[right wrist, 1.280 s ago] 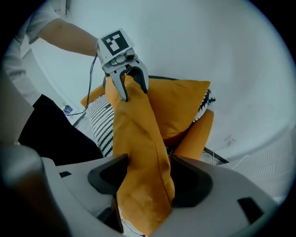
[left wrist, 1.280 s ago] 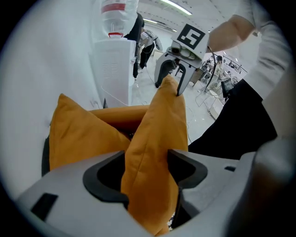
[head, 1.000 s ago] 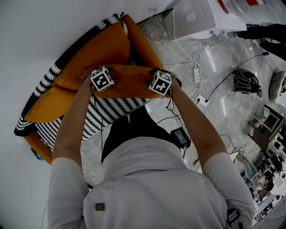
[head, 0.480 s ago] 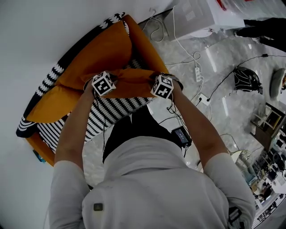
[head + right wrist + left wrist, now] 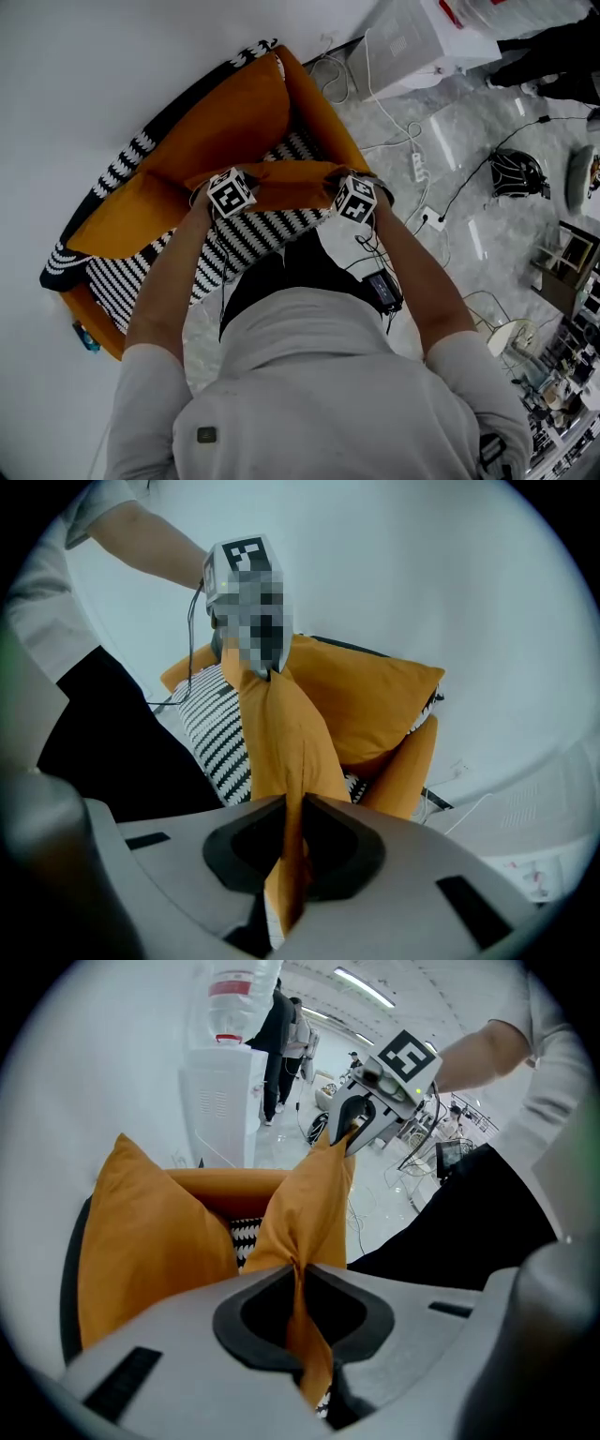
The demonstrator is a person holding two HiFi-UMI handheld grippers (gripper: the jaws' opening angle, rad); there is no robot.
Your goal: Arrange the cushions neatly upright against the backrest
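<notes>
1. Cushion (image 5: 286, 180) of orange fabric hangs stretched between the two claws. It is over the striped seat (image 5: 253, 234) of the sofa, directly in front of the person.
2. The left gripper (image 5: 298, 1279) has just been closing its jaws. They now pinch a fold of the cushion (image 5: 309, 1204) at its left end, and the cloth runs down through the narrow gap between the pads.
3. The right gripper (image 5: 292, 808) has likewise just been closing and clamps a fold of the cushion (image 5: 281, 738) at the opposite end.
4. The cushion's long axis runs from one claw to the other, across the front of the seat and roughly along the striped backrest (image 5: 122, 159).
5. Its pinched edge is uppermost and taut. The rest of the cushion drops below it towards the seat.
6. Behind it, two other orange cushions lean on the backrest: a larger back cushion (image 5: 225, 122) and a left cushion (image 5: 122, 217).
7. An orange armrest (image 5: 314, 98) closes the sofa's far end, beyond the right gripper (image 5: 354, 199).
</notes>
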